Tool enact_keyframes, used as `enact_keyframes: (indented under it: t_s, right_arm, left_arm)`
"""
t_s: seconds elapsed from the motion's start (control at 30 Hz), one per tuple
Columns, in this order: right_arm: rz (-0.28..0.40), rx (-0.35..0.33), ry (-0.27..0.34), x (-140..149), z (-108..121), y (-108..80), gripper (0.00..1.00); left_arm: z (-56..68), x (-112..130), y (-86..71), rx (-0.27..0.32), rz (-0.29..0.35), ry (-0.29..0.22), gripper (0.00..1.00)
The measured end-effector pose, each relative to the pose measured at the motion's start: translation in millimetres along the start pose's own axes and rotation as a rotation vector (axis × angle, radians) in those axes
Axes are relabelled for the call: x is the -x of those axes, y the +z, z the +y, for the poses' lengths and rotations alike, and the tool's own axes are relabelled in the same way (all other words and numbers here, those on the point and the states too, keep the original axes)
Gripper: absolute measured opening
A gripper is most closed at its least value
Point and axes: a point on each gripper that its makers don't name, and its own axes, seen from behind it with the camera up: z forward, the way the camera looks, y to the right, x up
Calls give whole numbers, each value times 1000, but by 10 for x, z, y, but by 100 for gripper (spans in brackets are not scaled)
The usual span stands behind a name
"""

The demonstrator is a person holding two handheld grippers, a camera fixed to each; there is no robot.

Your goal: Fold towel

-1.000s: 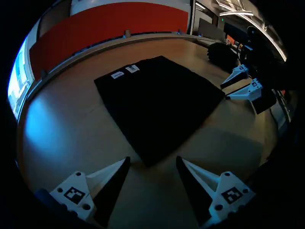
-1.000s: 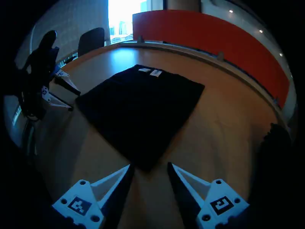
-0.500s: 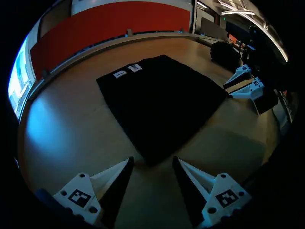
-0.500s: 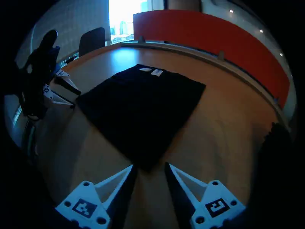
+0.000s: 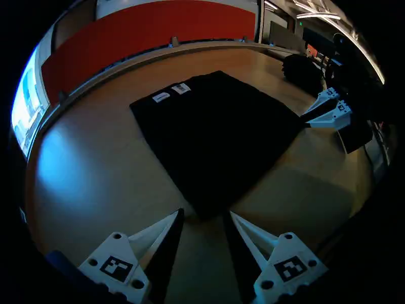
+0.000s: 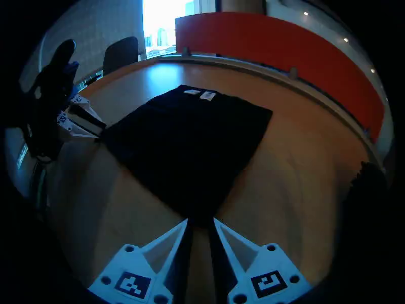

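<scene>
The left gripper [image 5: 205, 213] has two white wedge-shaped fingers [image 5: 152, 238] tapering to points, with black inner faces. Each broad base carries a black-and-white square marker [image 5: 115, 267] and small round screw holes [image 5: 117, 236]. The right gripper [image 6: 201, 220], also seen at the black towel's [image 5: 217, 126] right corner, is built alike.

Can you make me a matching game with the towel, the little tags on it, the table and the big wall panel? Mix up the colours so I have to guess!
Things:
1. towel
2. tags
3. table
4. wall panel

Colours:
A. red
B. brown wood
C. black
D. white

Right pairs: 1-C, 2-D, 3-B, 4-A.
</scene>
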Motion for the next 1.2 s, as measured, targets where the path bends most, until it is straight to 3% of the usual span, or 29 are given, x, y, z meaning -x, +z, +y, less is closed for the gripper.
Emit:
enact_keyframes:
  t_s: [0.23,0.37,0.7,1.2]
  right_arm:
    - [-1,-2,-1,-1,-11,1,21]
    - [-2,-3,12,-10,-16,6,15]
    - [-10,-8,37,-16,-35,5,12]
    - [13,-25,21,-126,-85,-105,11]
  left_arm:
    - [9,-4,3,-3,-9,-2,54]
    - [21,-11,1,-3,-15,-2,49]
    - [50,-37,-2,-9,-23,-9,14]
    - [64,-134,-132,18,-2,-62,9]
